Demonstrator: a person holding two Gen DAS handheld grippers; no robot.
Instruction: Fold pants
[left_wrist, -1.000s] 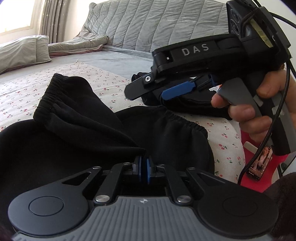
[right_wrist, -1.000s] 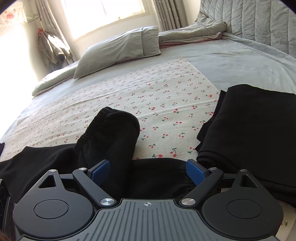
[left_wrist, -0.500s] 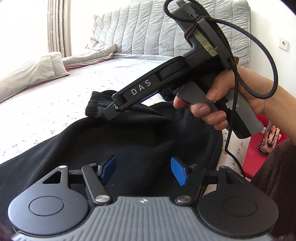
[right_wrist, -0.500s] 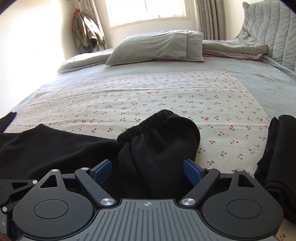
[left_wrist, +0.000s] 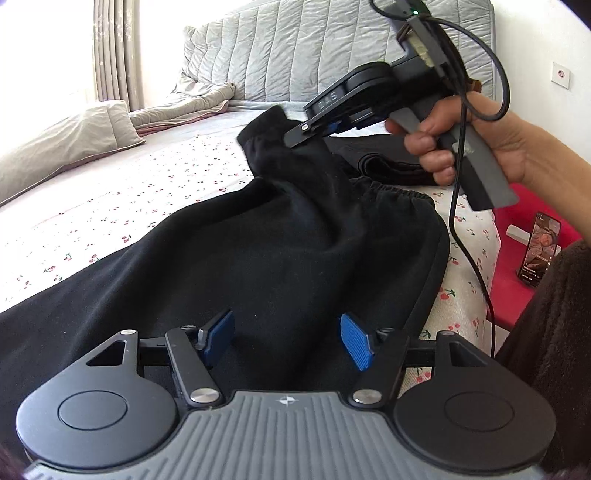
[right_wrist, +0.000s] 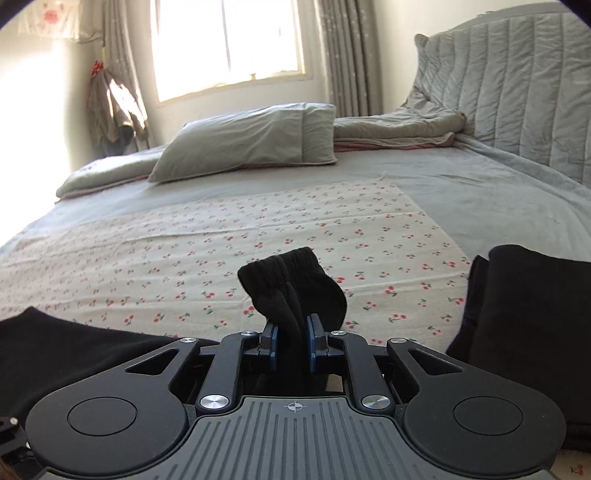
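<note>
Black soft fleece pants (left_wrist: 258, 258) sprawl on cherry-print bedsheet (left_wrist: 110, 206). Our right gripper (right_wrist: 291, 341) clamps elastic cuff (right_wrist: 291, 266); left gripper (left_wrist: 286, 338) fingers apart above. We judge fabric limp, light; grip seams.

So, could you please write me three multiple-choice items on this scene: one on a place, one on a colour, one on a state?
1. Where does the phone lie?
A. on a red surface beside the bed
B. on the grey pillow
C. on the pants

2. What colour are the pants?
A. grey
B. black
C. red

3. How is the right gripper?
A. open, empty
B. shut on the pants cuff
C. out of view

Answers: 1 A, red shows around it; 2 B, the cloth is black; 3 B, its pads pinch the cuff.
</note>
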